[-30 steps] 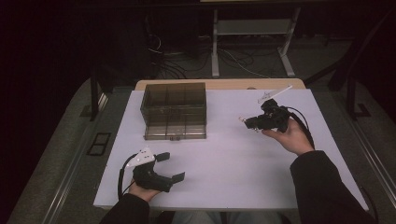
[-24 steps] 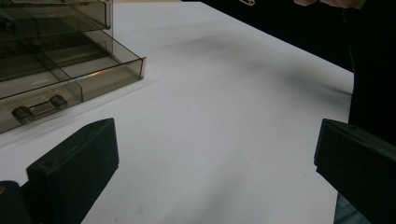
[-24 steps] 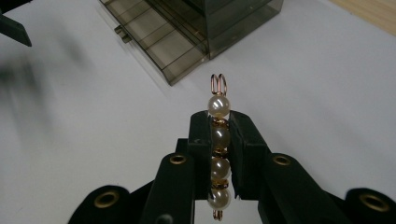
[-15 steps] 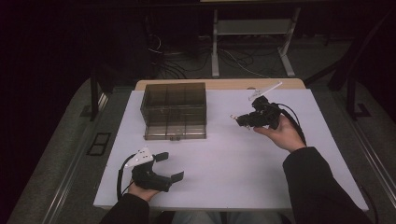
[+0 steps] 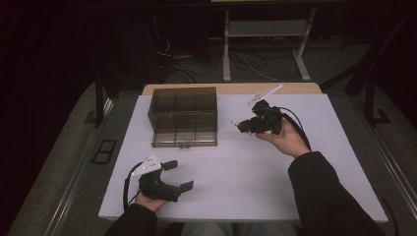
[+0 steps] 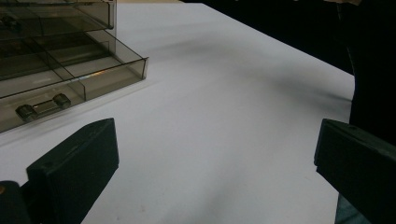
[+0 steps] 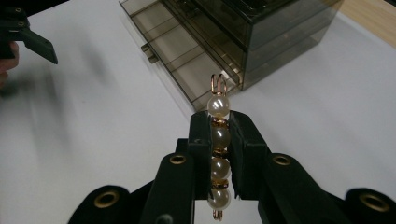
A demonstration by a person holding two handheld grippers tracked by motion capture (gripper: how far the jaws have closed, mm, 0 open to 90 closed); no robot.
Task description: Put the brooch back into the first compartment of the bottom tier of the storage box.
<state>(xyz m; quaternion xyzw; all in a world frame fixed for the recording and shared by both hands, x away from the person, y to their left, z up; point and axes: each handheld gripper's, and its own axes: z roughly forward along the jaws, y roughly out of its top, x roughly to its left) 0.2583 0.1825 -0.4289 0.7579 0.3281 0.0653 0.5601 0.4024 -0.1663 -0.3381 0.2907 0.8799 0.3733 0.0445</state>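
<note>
The right tool [image 7: 219, 128] clamps a pearl hair clip [image 7: 218, 154], the open organiser drawer [image 7: 187, 60] at its eleven o'clock; the left tool [image 5: 178, 176] gapes wide, idle; a shallow grip may let the clip slip onto the bench [image 5: 255, 177].

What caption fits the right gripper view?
Right tongs shut on a pearl hair clip, facing the smoky drawer box's open drawer.

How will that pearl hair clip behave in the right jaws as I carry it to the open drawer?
The pearl hair clip looks stiff, probably light. Its round glossy pearls sit between the right gripper's flat pads, so it may slip or pivot. The smoked plastic drawer looks light and might slide if bumped.
</note>
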